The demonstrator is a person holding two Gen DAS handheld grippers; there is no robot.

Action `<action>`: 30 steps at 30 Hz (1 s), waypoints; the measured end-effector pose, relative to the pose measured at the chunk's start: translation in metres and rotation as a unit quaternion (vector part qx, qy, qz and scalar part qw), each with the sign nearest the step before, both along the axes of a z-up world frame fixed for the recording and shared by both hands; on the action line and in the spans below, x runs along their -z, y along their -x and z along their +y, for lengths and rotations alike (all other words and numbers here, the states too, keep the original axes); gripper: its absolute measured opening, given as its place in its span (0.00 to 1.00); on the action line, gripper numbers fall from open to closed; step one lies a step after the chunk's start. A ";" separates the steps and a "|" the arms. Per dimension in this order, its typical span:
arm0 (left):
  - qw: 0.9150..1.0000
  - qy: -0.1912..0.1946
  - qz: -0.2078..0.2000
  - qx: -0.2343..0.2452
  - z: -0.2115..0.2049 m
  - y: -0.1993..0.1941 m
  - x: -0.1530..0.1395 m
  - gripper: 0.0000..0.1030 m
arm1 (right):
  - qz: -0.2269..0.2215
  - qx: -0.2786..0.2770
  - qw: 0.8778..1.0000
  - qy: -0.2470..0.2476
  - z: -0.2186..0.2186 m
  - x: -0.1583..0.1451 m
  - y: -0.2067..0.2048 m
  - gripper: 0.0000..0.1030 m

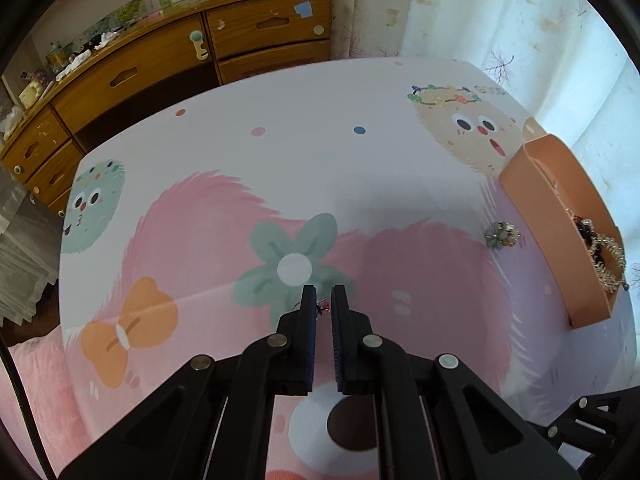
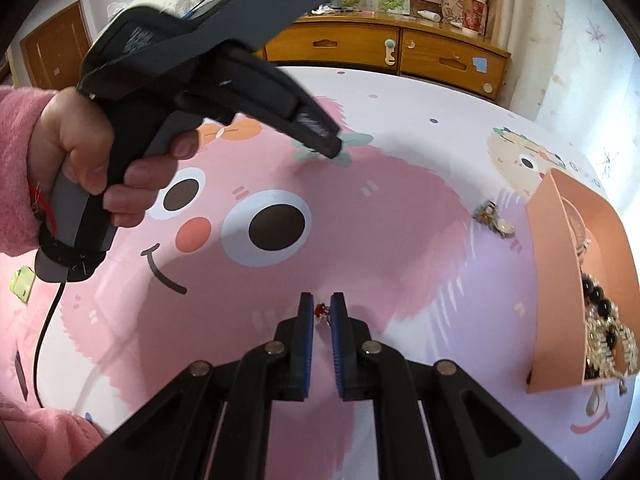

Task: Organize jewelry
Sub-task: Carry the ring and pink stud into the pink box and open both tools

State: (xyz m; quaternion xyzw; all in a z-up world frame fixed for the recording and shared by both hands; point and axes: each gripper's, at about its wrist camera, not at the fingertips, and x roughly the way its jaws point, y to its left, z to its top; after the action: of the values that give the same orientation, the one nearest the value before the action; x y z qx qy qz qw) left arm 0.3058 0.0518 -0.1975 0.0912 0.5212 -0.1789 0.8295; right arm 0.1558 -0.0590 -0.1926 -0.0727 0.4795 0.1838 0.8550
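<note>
**Both grippers pinched on small jewelry pieces, tray off to the side**

Left wrist view first: the left gripper (image 1: 324, 300) is nearly closed, its blue-padded fingers (image 1: 310, 320) pinching a tiny pinkish earring (image 1: 323, 306) just above the green flower print (image 1: 294, 264) on the worktop (image 1: 280, 168). Well off to the right of that gripper sits the orange tray (image 1: 560, 232), with a pile of beaded and silver jewelry (image 1: 604, 252) inside its near end. A loose silver brooch (image 1: 502, 235) lies on the worktop just left of the tray. A wooden dresser (image 1: 160, 68) stands beyond the worktop's far edge.

Over to the right wrist view: the right gripper (image 2: 322, 314) is narrowed down too, clamped on a small red earring (image 2: 320, 312) over the pink monster print. The orange tray (image 2: 560, 280) is to its right, black beads and silver chains (image 2: 608, 332) heaped in it, and the brooch (image 2: 492, 218) lies just left of the tray. Up left, a hand (image 2: 88, 152) in a pink fleece sleeve (image 2: 16, 168) grips the handle of the left gripper (image 2: 334, 149).
</note>
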 end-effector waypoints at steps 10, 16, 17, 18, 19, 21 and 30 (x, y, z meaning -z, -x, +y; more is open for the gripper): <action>0.999 0.029 -0.015 -0.003 0.024 0.035 -0.049 0.05 | 0.000 0.055 0.997 -0.060 -0.018 -0.024 0.022 0.08; 0.996 0.083 -0.033 -0.013 0.038 0.063 -0.105 0.05 | -0.009 0.093 0.992 -0.086 -0.031 -0.048 0.039 0.08; 0.995 0.093 -0.037 -0.012 0.040 0.070 -0.114 0.05 | -0.013 0.100 0.991 -0.088 -0.034 -0.053 0.041 0.08; 0.994 0.099 -0.038 -0.012 0.040 0.074 -0.119 0.05 | -0.016 0.103 0.990 -0.090 -0.035 -0.057 0.043 0.08; 0.994 0.106 -0.040 -0.014 0.041 0.079 -0.126 0.05 | -0.022 0.109 0.990 -0.090 -0.038 -0.063 0.044 0.08; 0.992 0.121 -0.041 -0.016 0.042 0.088 -0.137 0.05 | -0.026 0.117 0.989 -0.092 -0.044 -0.071 0.046 0.08; 0.981 0.191 -0.041 -0.010 0.029 0.119 -0.176 0.05 | -0.057 0.156 0.982 -0.092 -0.085 -0.118 0.038 0.08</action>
State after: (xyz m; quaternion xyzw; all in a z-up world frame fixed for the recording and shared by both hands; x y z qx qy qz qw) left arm 0.1873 0.0805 -0.0214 -0.0670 0.4439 -0.2634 0.8538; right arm 0.1182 -0.1435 -0.0749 0.0717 0.4165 0.0873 0.9021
